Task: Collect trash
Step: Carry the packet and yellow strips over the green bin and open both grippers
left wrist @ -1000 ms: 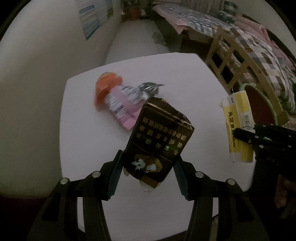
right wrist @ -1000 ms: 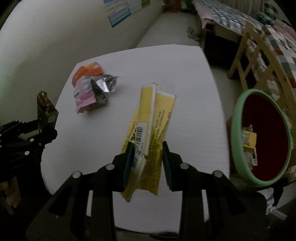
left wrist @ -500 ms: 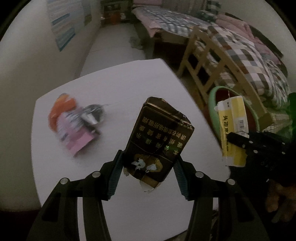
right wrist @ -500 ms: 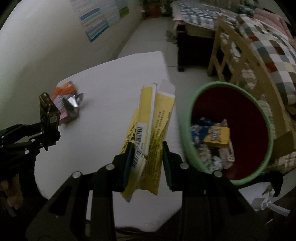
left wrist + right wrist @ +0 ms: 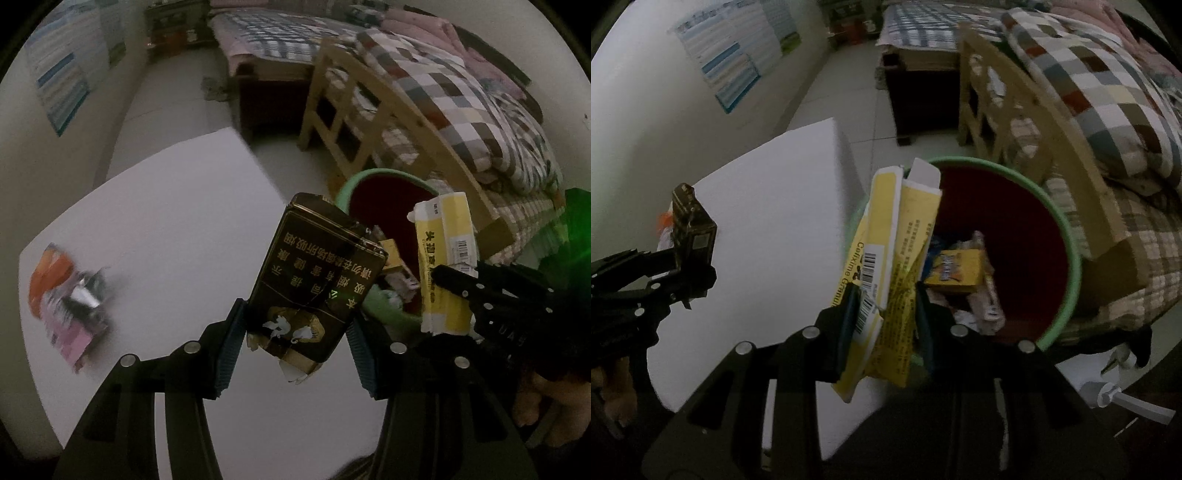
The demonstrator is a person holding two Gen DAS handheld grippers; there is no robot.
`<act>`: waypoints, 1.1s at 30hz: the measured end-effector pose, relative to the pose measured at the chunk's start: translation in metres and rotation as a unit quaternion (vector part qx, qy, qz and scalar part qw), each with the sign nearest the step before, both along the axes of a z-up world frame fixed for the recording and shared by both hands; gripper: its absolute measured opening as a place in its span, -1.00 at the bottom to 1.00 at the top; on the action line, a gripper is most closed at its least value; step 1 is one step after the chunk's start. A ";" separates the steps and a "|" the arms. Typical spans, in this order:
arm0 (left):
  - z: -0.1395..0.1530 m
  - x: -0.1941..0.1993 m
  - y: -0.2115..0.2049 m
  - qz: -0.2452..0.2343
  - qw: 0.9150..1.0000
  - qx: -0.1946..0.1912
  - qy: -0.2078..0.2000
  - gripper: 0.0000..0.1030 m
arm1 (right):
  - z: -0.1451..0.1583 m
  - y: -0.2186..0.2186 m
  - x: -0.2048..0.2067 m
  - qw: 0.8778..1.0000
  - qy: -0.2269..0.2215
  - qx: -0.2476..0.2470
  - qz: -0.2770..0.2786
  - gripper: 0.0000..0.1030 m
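My left gripper [image 5: 295,332] is shut on a black cigarette pack [image 5: 314,273] with gold lettering, held above the white table's [image 5: 166,229] right edge. My right gripper [image 5: 884,314] is shut on a flattened yellow medicine box [image 5: 890,273], which hangs over the near rim of the green bin [image 5: 1071,236]. The bin has a dark red inside and holds several wrappers and a yellow box [image 5: 955,271]. In the left wrist view the bin [image 5: 343,188] shows behind the pack, with the yellow medicine box [image 5: 445,258] in the right gripper [image 5: 454,284] over it. The cigarette pack [image 5: 692,225] shows at left in the right wrist view.
Pink, orange and silver wrappers [image 5: 66,302] lie blurred on the table's left side. A wooden bed frame [image 5: 1034,140] with checked quilts stands just behind the bin. A dark nightstand [image 5: 923,92] is farther back, and posters [image 5: 735,51] hang on the left wall.
Both grippers have swung right with their loads, from over the table toward the bin. The yellow box now hangs over the bin's rim; the wrappers have slid toward the left of the view.
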State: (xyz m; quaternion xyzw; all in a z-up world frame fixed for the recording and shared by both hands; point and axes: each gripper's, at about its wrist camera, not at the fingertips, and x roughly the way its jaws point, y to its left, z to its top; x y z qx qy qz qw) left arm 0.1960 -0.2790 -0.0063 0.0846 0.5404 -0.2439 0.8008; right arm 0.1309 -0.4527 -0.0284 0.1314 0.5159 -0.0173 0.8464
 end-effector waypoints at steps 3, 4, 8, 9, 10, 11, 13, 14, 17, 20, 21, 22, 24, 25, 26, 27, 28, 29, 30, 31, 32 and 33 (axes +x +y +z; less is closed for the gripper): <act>-0.002 0.003 -0.023 -0.016 1.000 -0.002 0.003 -0.03 | -0.002 -0.019 -0.002 1.000 0.002 -0.002 -0.013 -0.41; -0.002 0.004 -0.030 -0.020 1.000 -0.002 0.004 -0.03 | -0.003 -0.025 -0.003 1.000 0.002 -0.003 -0.017 -0.41; -0.005 0.008 -0.061 -0.039 0.999 -0.006 0.008 -0.03 | -0.008 -0.051 -0.005 0.999 0.006 -0.005 -0.036 -0.41; -0.007 0.010 -0.070 -0.043 0.999 -0.008 0.010 -0.03 | -0.009 -0.056 -0.006 0.999 0.007 -0.005 -0.040 -0.41; -0.007 0.011 -0.075 -0.045 0.999 -0.009 0.012 -0.03 | -0.010 -0.061 -0.006 0.999 0.008 -0.005 -0.043 -0.41; -0.008 0.012 -0.082 -0.049 0.999 -0.012 0.014 -0.02 | -0.012 -0.068 -0.007 0.999 0.009 -0.005 -0.048 -0.41; -0.010 0.015 -0.093 -0.056 0.998 -0.013 0.016 -0.02 | -0.015 -0.075 -0.007 0.999 0.011 -0.004 -0.053 -0.41; -0.010 0.016 -0.097 -0.059 0.998 -0.013 0.017 -0.02 | -0.017 -0.080 -0.007 0.998 0.012 -0.003 -0.058 -0.41; -0.011 0.020 -0.108 -0.065 0.998 -0.011 0.017 -0.02 | -0.019 -0.089 -0.007 0.998 0.013 -0.001 -0.064 -0.41; -0.011 0.024 -0.116 -0.070 0.997 -0.010 0.018 -0.02 | -0.022 -0.093 -0.005 0.998 0.014 0.003 -0.067 -0.41; -0.011 0.025 -0.119 -0.072 0.997 -0.010 0.019 -0.02 | -0.023 -0.094 -0.004 0.998 0.014 0.004 -0.067 -0.41; -0.011 0.025 -0.120 -0.073 0.997 -0.011 0.019 -0.02 | -0.024 -0.095 -0.004 0.998 0.014 0.005 -0.067 -0.41; -0.012 0.026 -0.123 -0.076 0.997 -0.011 0.021 -0.02 | -0.026 -0.096 -0.003 0.998 0.015 0.006 -0.066 -0.41; -0.013 0.026 -0.125 -0.078 0.997 -0.012 0.024 -0.02 | -0.026 -0.097 -0.003 0.998 0.015 0.006 -0.066 -0.41; -0.014 0.026 -0.126 -0.079 0.996 -0.013 0.025 -0.02 | -0.026 -0.098 -0.003 0.998 0.015 0.005 -0.067 -0.41; -0.015 0.026 -0.127 -0.079 0.996 -0.013 0.026 -0.01 | -0.027 -0.098 -0.003 0.998 0.015 0.003 -0.067 -0.41; -0.016 0.026 -0.129 -0.080 0.996 -0.014 0.027 -0.01 | -0.027 -0.098 -0.003 0.998 0.015 0.003 -0.068 -0.41; -0.017 0.027 -0.130 -0.080 0.996 -0.015 0.029 -0.01 | -0.027 -0.099 -0.003 0.998 0.015 0.003 -0.069 -0.41; -0.017 0.027 -0.132 -0.081 0.996 -0.016 0.030 -0.01 | -0.028 -0.100 -0.003 0.997 0.016 0.003 -0.070 -0.41; -0.017 0.027 -0.134 -0.081 0.996 -0.016 0.031 -0.01 | -0.028 -0.101 -0.003 0.997 0.017 0.002 -0.070 -0.41; -0.018 0.027 -0.135 -0.081 0.996 -0.017 0.032 0.00 | -0.029 -0.101 -0.002 0.997 0.018 0.003 -0.069 -0.40; -0.018 0.028 -0.136 -0.082 0.996 -0.020 0.035 0.00 | -0.029 -0.102 -0.001 0.998 0.018 0.003 -0.068 -0.40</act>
